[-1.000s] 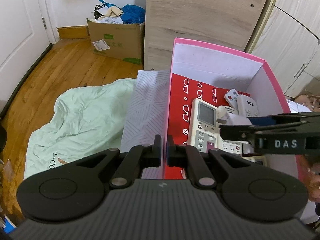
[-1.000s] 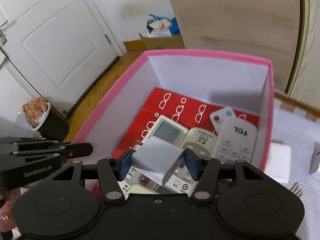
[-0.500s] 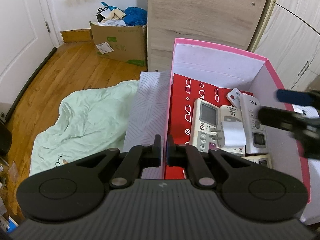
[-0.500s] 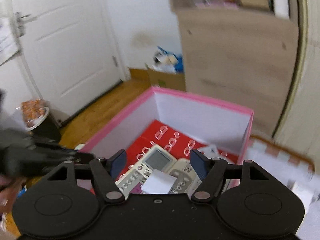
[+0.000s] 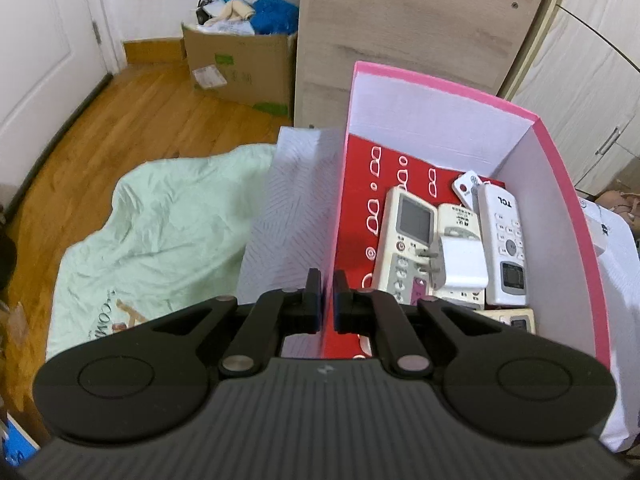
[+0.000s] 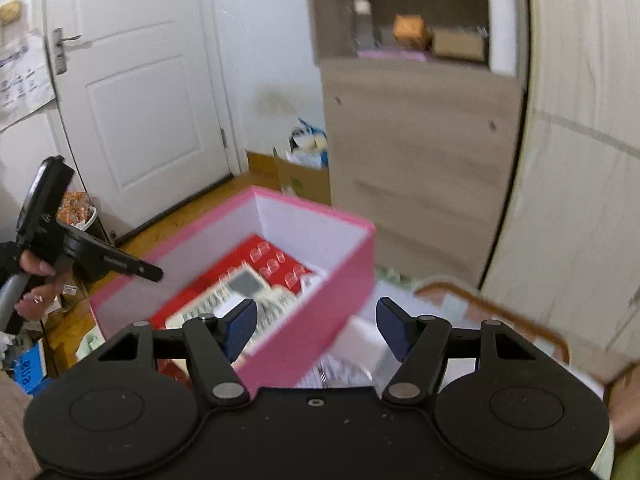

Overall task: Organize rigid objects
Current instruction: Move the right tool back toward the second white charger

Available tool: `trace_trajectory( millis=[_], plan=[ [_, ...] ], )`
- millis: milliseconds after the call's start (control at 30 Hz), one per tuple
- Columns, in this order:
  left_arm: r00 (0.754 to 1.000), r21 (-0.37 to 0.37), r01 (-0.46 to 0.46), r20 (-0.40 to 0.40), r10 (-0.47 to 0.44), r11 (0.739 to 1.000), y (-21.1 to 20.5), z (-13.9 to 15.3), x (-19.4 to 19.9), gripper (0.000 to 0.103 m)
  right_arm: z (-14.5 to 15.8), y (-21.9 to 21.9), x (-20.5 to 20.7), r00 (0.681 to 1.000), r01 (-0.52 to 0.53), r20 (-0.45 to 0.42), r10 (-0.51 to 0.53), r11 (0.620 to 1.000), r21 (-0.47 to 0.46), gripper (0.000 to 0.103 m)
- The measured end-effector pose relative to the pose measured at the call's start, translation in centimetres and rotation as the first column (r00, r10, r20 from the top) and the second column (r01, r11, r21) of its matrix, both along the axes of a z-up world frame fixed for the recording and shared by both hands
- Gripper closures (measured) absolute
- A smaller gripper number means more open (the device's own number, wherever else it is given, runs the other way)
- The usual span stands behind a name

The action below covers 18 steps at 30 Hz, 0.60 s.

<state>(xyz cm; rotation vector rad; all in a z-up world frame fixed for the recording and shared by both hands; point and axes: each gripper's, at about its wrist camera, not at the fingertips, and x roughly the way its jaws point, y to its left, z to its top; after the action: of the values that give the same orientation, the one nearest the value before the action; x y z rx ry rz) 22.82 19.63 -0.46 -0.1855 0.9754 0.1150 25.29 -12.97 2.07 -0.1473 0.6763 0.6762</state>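
Note:
A pink box (image 5: 436, 84) with a red patterned floor holds several remotes, among them a white TCL remote (image 5: 504, 240) and a cream remote with a screen (image 5: 412, 236). A white plug adapter (image 5: 460, 266) lies on top of them. My left gripper (image 5: 327, 300) is shut on the box's left wall; its tip (image 6: 154, 274) also shows at the rim in the right wrist view. My right gripper (image 6: 316, 328) hangs open above the box's near right corner (image 6: 320, 320), its jaws closing a little with nothing between them.
A pale green cloth (image 5: 160, 232) lies on the wooden floor left of the box. A cardboard box (image 5: 240, 72) and a wooden cabinet (image 5: 400, 28) stand behind. Blurred white items (image 6: 356, 340) and a brown-rimmed tray (image 6: 500, 312) lie right of the box. A person's hand (image 6: 36, 268) holds the left gripper.
My right gripper let go of the white plug adapter, which now lies on the remotes. It then drew back up and to the right, out of the box. The left gripper stayed put.

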Motion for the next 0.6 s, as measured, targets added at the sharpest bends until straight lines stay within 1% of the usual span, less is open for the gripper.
trace_trajectory(
  millis=[33, 67, 133, 233, 333, 400, 500, 533, 567, 600],
  plan=[
    [1.000, 0.007, 0.004, -0.003, -0.004, 1.000, -0.1, 0.0, 0.0, 0.098, -0.7, -0.2, 0.2, 1.000, -0.003, -0.015, 0.003, 1.000, -0.004, 0.036],
    [1.000, 0.008, 0.004, -0.004, -0.004, 1.000, -0.1, 0.0, 0.0, 0.098, -1.4, -0.4, 0.4, 1.000, -0.012, -0.028, 0.011, 1.000, -0.013, 0.042],
    [1.000, 0.002, 0.004, -0.003, -0.004, 1.000, -0.2, 0.0, 0.0, 0.098, -3.2, -0.3, 0.5, 0.999, -0.023, -0.036, 0.022, 0.999, -0.040, 0.050],
    [1.000, -0.014, 0.001, -0.001, -0.001, 1.000, 0.1, 0.0, -0.2, 0.098, -6.4, -0.5, 0.7, 1.000, -0.012, -0.023, 0.011, 0.997, -0.079, 0.050],
    [1.000, -0.012, 0.004, 0.001, -0.004, 1.000, 0.2, 0.1, -0.3, 0.098, -9.0, -0.6, 0.9, 1.000, -0.025, -0.013, 0.024, 0.991, -0.130, 0.050],
    [1.000, -0.008, 0.006, 0.002, -0.006, 1.000, 0.2, 0.1, -0.3, 0.098, -10.2, -0.8, 0.9, 1.000, -0.029, -0.014, 0.027, 0.992, -0.126, 0.050],
    [1.000, 0.004, 0.006, 0.002, -0.006, 1.000, 0.1, 0.1, -0.1, 0.098, -11.0, -0.7, 1.3, 0.999, -0.048, -0.028, 0.045, 0.993, -0.109, 0.050],
    [1.000, 0.012, 0.009, 0.003, -0.009, 1.000, -0.1, 0.0, -0.1, 0.098, -11.3, -0.5, 1.3, 0.998, -0.060, -0.028, 0.057, 0.992, -0.111, 0.053],
    [1.000, 0.018, 0.011, 0.004, -0.011, 1.000, -0.2, 0.0, -0.1, 0.098, -11.5, -0.1, 1.3, 0.997, -0.077, -0.032, 0.073, 0.989, -0.124, 0.065],
    [1.000, 0.023, 0.014, 0.004, -0.014, 1.000, -0.2, 0.0, -0.1, 0.098, -11.8, 0.4, 1.2, 0.994, -0.103, -0.051, 0.096, 0.982, -0.156, 0.076]
  ],
)
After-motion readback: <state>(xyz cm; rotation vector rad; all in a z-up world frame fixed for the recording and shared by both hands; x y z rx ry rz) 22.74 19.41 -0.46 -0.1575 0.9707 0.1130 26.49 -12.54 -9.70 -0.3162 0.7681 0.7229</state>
